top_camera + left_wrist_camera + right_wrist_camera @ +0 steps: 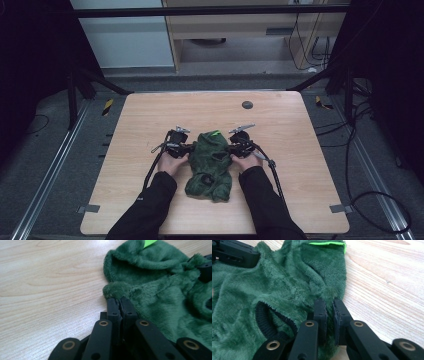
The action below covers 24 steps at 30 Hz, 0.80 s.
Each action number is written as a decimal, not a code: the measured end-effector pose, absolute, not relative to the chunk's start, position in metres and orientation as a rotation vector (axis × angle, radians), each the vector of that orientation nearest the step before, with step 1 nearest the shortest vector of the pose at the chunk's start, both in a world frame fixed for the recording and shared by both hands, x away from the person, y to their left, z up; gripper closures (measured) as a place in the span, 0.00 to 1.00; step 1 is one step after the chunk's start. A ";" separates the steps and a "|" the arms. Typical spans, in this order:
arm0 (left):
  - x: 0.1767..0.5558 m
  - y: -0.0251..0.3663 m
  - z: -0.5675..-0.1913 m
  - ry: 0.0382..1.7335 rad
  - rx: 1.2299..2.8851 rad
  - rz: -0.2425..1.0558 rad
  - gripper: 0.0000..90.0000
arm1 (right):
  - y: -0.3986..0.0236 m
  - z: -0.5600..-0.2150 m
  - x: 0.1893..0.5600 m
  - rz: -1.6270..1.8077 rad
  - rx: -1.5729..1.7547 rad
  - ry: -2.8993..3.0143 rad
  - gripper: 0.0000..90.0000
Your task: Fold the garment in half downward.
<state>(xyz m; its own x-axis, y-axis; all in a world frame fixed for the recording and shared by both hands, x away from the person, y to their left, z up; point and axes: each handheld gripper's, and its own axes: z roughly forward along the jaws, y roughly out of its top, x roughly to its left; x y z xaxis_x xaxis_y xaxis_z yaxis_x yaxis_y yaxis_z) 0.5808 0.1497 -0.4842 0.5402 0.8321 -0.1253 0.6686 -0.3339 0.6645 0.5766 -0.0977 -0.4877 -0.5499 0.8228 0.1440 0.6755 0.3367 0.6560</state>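
A dark green fleece garment (210, 162) lies crumpled on the wooden table (150, 115), with a neon green tag (215, 133) at its far end. My left gripper (187, 148) is at the garment's left edge and my right gripper (231, 149) at its right edge. In the left gripper view the jaws are shut on a fold of the fleece (117, 290), the left gripper (119, 299) pinching its edge. In the right gripper view the right gripper (329, 302) is shut on the fleece (287, 285) beside a black ribbed cuff (265, 320). The tag (327, 243) lies beyond.
A small black round disc (247, 104) sits at the table's far side. Bare wood lies left of the garment (50, 277) and right of it (387, 285). Cables (272, 170) trail from both grippers toward the near edge. Metal rails and floor cables flank the table.
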 end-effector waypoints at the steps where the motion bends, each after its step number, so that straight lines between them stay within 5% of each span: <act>1: 0.580 0.150 -0.483 1.205 2.096 0.309 0.97 | -0.098 -0.487 0.576 1.016 1.358 2.382 0.92; 24: 0.545 0.154 -0.434 1.065 2.057 0.367 0.98 | -0.108 -0.439 0.549 1.177 1.204 2.326 0.93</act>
